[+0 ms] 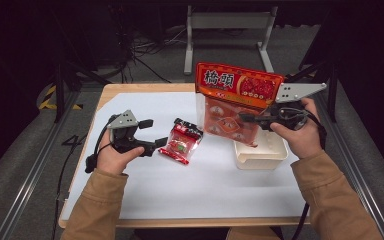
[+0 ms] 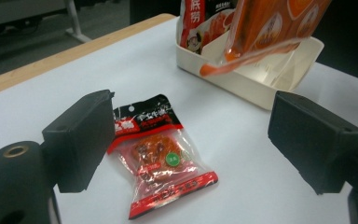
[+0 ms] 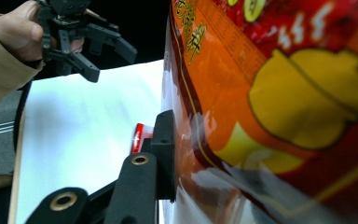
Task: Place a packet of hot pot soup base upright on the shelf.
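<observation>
Holding an orange bag (image 1: 232, 107) over the tub (image 1: 260, 154), right tongs (image 1: 247, 119) grip; left tongs (image 1: 152, 134) released.

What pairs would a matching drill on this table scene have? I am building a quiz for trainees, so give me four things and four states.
Things:
1. large orange-red foil bag
2. small red clear-windowed snack packet
3. cream rectangular plastic tray
4. left hand-held gripper

States:
A. open, beside the packet
B. lying flat on the white sheet
C. clamped and lifted by the right hand-held gripper
D. standing under the bag's lower end

Pairs: 1-C, 2-B, 3-D, 4-A
</observation>
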### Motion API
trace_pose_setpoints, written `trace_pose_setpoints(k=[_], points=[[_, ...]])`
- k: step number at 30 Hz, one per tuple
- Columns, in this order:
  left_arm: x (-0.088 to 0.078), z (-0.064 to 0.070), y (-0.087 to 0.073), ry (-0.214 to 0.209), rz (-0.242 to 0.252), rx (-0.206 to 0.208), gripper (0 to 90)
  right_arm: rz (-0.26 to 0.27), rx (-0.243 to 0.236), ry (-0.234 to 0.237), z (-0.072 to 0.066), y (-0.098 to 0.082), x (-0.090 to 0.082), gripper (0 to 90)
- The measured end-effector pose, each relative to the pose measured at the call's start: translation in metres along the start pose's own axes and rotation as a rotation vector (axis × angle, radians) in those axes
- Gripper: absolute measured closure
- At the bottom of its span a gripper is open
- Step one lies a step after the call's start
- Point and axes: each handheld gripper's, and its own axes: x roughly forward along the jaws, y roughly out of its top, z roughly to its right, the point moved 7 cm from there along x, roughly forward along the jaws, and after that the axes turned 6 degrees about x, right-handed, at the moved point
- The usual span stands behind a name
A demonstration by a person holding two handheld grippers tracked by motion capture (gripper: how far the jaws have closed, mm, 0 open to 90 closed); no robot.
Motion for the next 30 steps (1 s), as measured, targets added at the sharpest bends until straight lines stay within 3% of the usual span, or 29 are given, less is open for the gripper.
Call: trace_pose_setpoints(k=[19,30], points=[[0.006,-0.009,-0.009,0.020,-0.020,-0.008,14.0,0.030,0.031,-0.090,0.037,-0.009,-0.026,70.1],[0.009,-0.013,-0.014,0.025,-0.024,-0.033,14.0,0.043,0.032,-0.136,0.051,-0.020,-0.036,70.0]])
